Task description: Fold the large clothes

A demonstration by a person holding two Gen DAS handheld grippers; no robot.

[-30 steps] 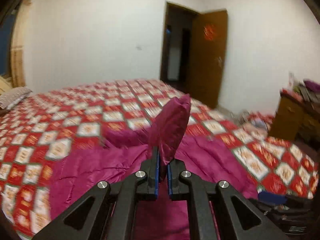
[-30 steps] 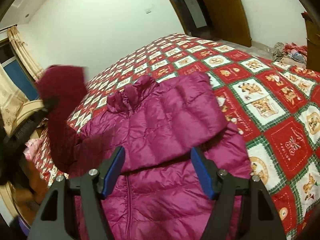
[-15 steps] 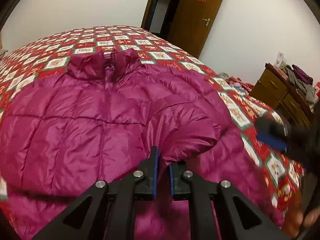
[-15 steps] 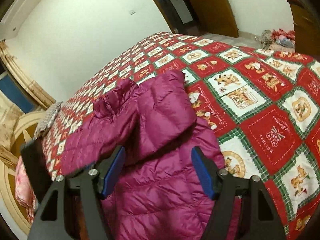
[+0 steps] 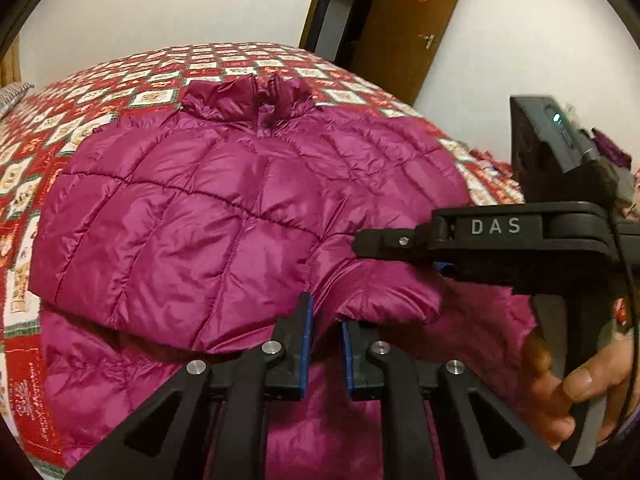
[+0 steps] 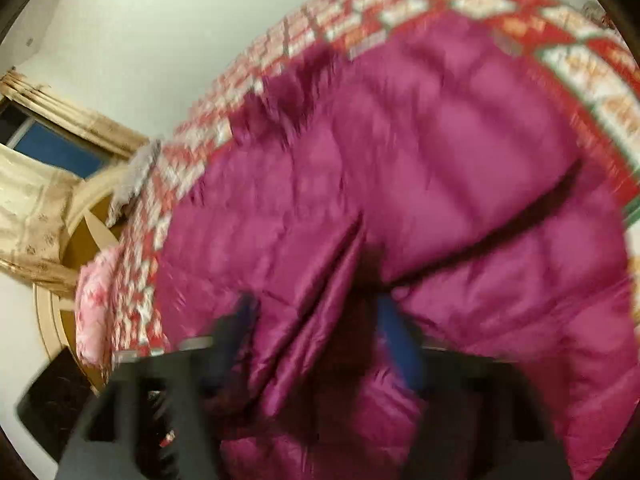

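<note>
White walls enclosed a bedroom; a brown door (image 5: 404,28) stood ajar at the back. Most of the floor space was taken by a bed under a red, white and green patchwork quilt (image 5: 100,92). A padded magenta jacket (image 5: 192,208) lay spread on the quilt, collar toward the far wall, both sleeves folded in across the chest.

Left gripper (image 5: 325,320) sat low over the jacket's middle. Its blue-padded jaws stood a narrow gap apart, opening. The cuff end of the folded sleeve (image 5: 384,296) lay just ahead of the tips; whether the pads still pinched any fabric I could not tell, though the gap itself looked empty.

Right gripper (image 5: 360,242) reached in from the right in the left wrist view, held by a hand (image 5: 560,396), its finger lying over the same sleeve. From its own camera the picture was badly smeared. The right gripper (image 6: 316,320) had its jaws closing, with a raised ridge of jacket cloth (image 6: 320,300) between them. Contact of pads on cloth was not readable through the blur.

Curtains (image 6: 36,216) and a window (image 6: 52,148) showed at the left edge. A pillow (image 5: 12,94) lay at the bed's far left. No boxes, baskets or other containers were clearly made out.
</note>
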